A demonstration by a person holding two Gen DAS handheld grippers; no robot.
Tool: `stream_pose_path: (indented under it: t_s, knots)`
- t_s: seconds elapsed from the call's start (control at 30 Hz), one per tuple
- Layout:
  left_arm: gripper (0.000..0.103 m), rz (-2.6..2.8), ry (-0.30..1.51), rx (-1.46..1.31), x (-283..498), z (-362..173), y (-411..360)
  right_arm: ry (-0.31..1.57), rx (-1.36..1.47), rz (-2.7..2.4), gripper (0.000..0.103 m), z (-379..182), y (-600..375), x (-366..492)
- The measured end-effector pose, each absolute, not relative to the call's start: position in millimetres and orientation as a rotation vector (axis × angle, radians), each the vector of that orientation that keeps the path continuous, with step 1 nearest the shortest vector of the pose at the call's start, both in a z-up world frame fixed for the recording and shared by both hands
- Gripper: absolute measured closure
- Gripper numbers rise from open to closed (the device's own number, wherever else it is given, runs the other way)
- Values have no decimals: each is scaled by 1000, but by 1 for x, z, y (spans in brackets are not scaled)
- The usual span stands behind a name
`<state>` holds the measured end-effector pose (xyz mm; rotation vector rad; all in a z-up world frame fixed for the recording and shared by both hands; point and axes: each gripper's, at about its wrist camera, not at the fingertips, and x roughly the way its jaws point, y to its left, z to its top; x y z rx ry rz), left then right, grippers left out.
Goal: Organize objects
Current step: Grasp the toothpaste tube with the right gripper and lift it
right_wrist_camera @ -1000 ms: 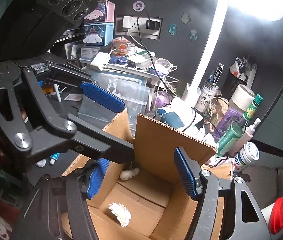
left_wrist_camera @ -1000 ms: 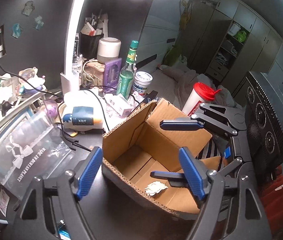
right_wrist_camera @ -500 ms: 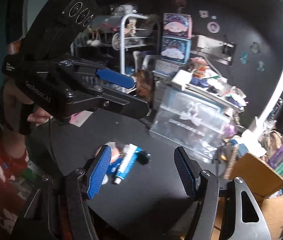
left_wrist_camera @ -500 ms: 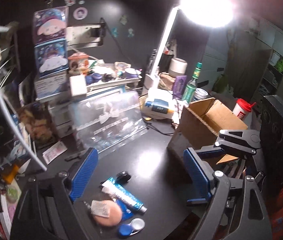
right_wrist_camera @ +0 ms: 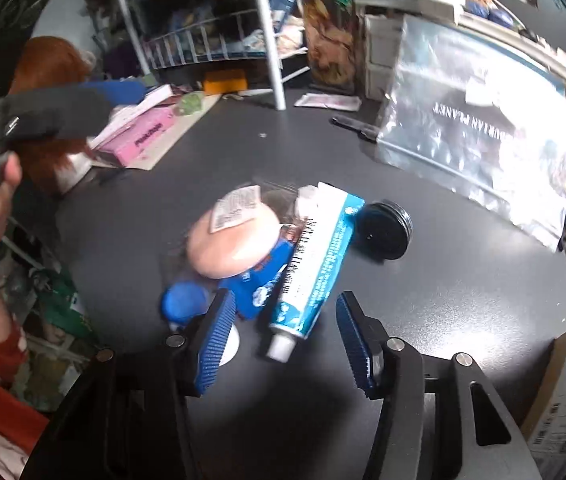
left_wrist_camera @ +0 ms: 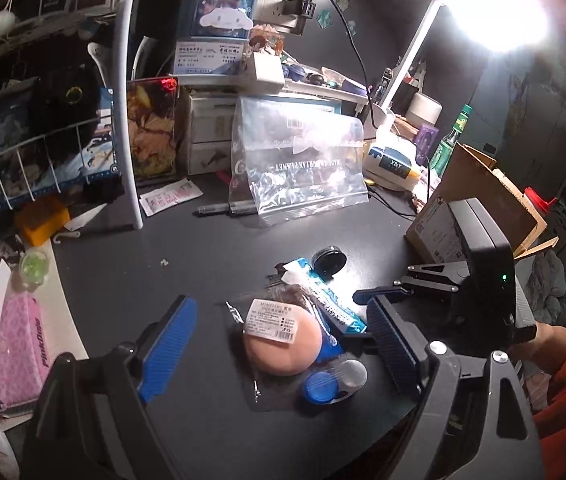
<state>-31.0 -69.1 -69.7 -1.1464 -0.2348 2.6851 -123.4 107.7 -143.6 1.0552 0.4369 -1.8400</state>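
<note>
On the dark desk (left_wrist_camera: 187, 264) a small heap of toiletries lies together: a peach powder puff (left_wrist_camera: 281, 340) in clear wrap with a white label, a blue-and-white tube (right_wrist_camera: 315, 268) lying across a blue packet, a round black jar (left_wrist_camera: 329, 261) just beside the tube's flat end, and a blue-capped lens case (left_wrist_camera: 333, 382) touching the puff's near edge. The left hand-held gripper (left_wrist_camera: 279, 352) hangs over this heap with its blue-padded fingers spread wide, the puff between them but not touched. The right hand-held gripper (right_wrist_camera: 285, 344) is also spread, its fingers apart on either side of the tube's white cap, gripping nothing. A cardboard box (left_wrist_camera: 479, 200) stands at the desk's right side, well apart from the heap. Behind the heap a clear zip bag (left_wrist_camera: 299, 168) leans against white drawers, and a pen (left_wrist_camera: 227, 209) lies at its foot. A bright lamp (left_wrist_camera: 495, 12) glares at the upper right.
</note>
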Motion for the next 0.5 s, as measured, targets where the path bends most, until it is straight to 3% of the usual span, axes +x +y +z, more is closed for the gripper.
stream_pose_path:
  t_s: [0.17, 0.33, 0.37, 0.4, 0.5]
  knots:
    - [18, 2672, -249, -1161, -35, -77, -70, 440, 1060, -1854, 56, -145, 106, -134]
    - [18, 2657, -250, -1172, -41, -79, -66, 430, 1076, -1854, 67, -149, 102, -143]
    - [18, 2653, -248, -1173, -41, -79, -65, 436, 1082, -1854, 77, -150, 101, -144]
    - [18, 2648, -247, -1172, -42, -79, -64, 450, 1076, -1867, 79, -150, 102, -145]
    - [18, 2632, -248, -1171, -46, -79, -60, 455, 1074, -1870, 80, -149, 107, -145]
